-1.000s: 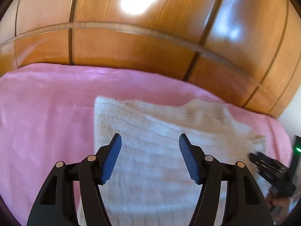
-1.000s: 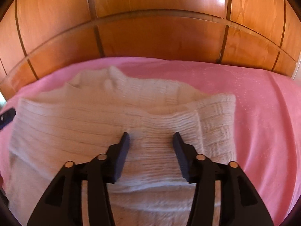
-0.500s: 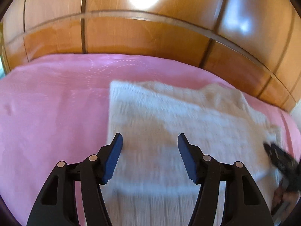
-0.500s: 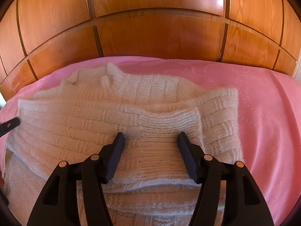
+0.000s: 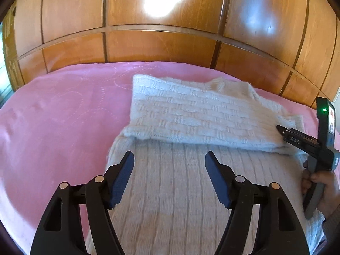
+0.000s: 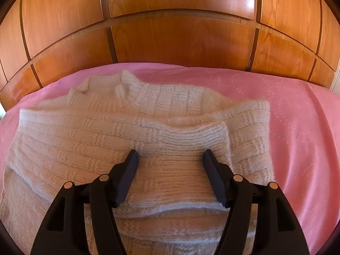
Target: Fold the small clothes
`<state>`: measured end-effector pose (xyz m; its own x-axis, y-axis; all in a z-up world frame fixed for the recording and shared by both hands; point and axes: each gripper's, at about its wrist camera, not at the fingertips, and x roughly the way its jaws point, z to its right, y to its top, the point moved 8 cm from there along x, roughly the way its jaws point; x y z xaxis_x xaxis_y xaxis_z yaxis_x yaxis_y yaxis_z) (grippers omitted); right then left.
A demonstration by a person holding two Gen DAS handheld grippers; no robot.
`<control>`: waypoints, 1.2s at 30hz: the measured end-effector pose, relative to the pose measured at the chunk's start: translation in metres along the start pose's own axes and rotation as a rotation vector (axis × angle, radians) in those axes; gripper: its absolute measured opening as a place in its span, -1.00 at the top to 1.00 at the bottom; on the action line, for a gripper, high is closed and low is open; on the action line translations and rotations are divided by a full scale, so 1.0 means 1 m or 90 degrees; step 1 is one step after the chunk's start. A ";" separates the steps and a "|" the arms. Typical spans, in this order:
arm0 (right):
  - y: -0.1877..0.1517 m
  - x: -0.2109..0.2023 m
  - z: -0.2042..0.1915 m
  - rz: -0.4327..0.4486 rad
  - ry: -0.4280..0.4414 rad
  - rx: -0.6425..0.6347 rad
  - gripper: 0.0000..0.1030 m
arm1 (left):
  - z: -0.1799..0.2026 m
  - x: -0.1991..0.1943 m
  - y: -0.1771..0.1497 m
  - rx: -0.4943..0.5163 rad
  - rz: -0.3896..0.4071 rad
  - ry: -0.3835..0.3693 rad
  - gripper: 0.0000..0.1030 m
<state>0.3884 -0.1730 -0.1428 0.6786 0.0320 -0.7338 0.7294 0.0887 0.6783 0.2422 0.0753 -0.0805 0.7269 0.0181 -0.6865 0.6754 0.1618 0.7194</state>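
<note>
A cream knitted sweater point(image 5: 191, 114) lies on the pink bedspread point(image 5: 63, 110), with both sleeves folded across its chest. My left gripper point(image 5: 170, 159) is open and empty above the sweater's lower body, near its left edge. My right gripper point(image 6: 170, 155) is open and empty, its fingertips just above the folded sleeve cuff point(image 6: 187, 131) in the right wrist view. The right gripper also shows in the left wrist view point(image 5: 297, 140), held by a hand at the sweater's right side. The collar point(image 6: 119, 85) lies at the far end.
A wooden panelled wardrobe point(image 5: 161, 42) rises right behind the far edge of the bed. Pink bedspread stretches left of the sweater point(image 5: 42, 127) and right of it point(image 6: 297, 116).
My left gripper has drawn back towards me, so more of the sweater's lower body shows. My right gripper has opened wider and pulled back a little from the folded sleeve.
</note>
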 end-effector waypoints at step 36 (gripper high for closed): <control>-0.026 -0.018 -0.012 -0.020 -0.007 -0.027 -0.61 | -0.034 0.085 0.008 -0.014 -0.109 0.038 -0.32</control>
<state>0.3559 -0.1643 -0.1476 0.6569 0.0178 -0.7538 0.7458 0.1315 0.6531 0.3050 0.1117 -0.1366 0.5930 0.0469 -0.8039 0.7848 0.1898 0.5900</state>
